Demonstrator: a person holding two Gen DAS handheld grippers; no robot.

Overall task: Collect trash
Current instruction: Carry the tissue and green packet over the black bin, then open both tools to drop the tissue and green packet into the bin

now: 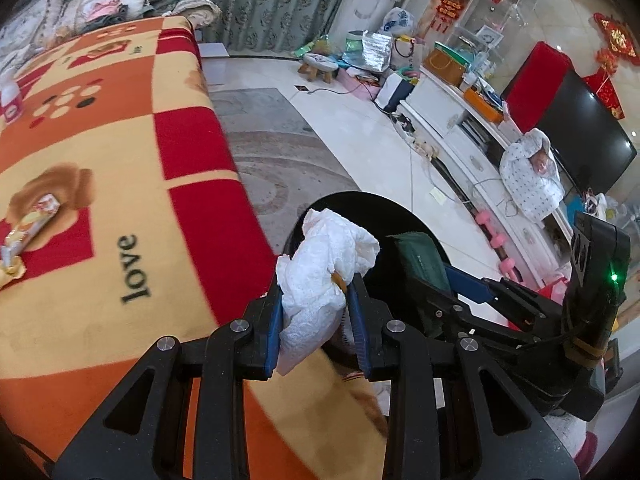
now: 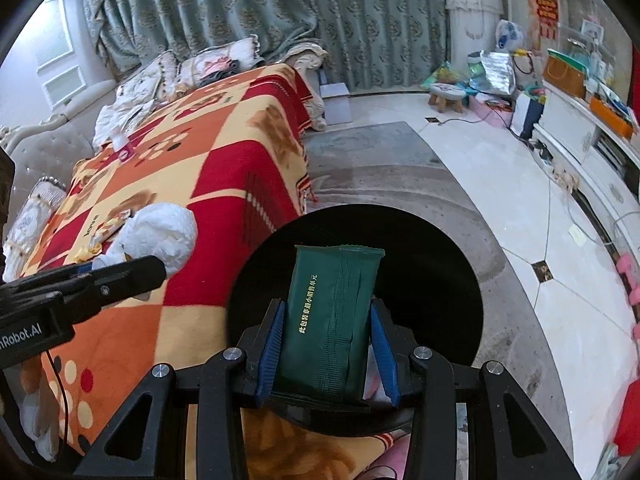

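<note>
Both my grippers tilt steeply down, side by side past the blanket's edge. My left gripper (image 1: 316,300) is clenched on a crumpled white tissue (image 1: 326,260); its blue pads (image 1: 274,332) press both sides, and the wad sits at the near rim of the black bin (image 1: 360,200). My right gripper (image 2: 328,344) is grasping a dark green wrapper (image 2: 334,320) with gold print, held upright right over the bin's (image 2: 440,280) black mouth.

Left wrist view only: the TV (image 1: 580,132) and white cabinet (image 1: 460,128) at 2 o'clock, and a snack wrapper (image 1: 28,236) lying on the blanket (image 1: 120,168) at 9 o'clock. Right wrist view only: the full round bin opening, the sofa cushions (image 2: 152,72) at 11 o'clock, and my left gripper (image 2: 120,276) with the tissue (image 2: 160,236) coming in from 9 o'clock.

The blanket edge runs close along the bin's left side. Open tiled floor (image 2: 500,168) from 12 to 3 o'clock.
</note>
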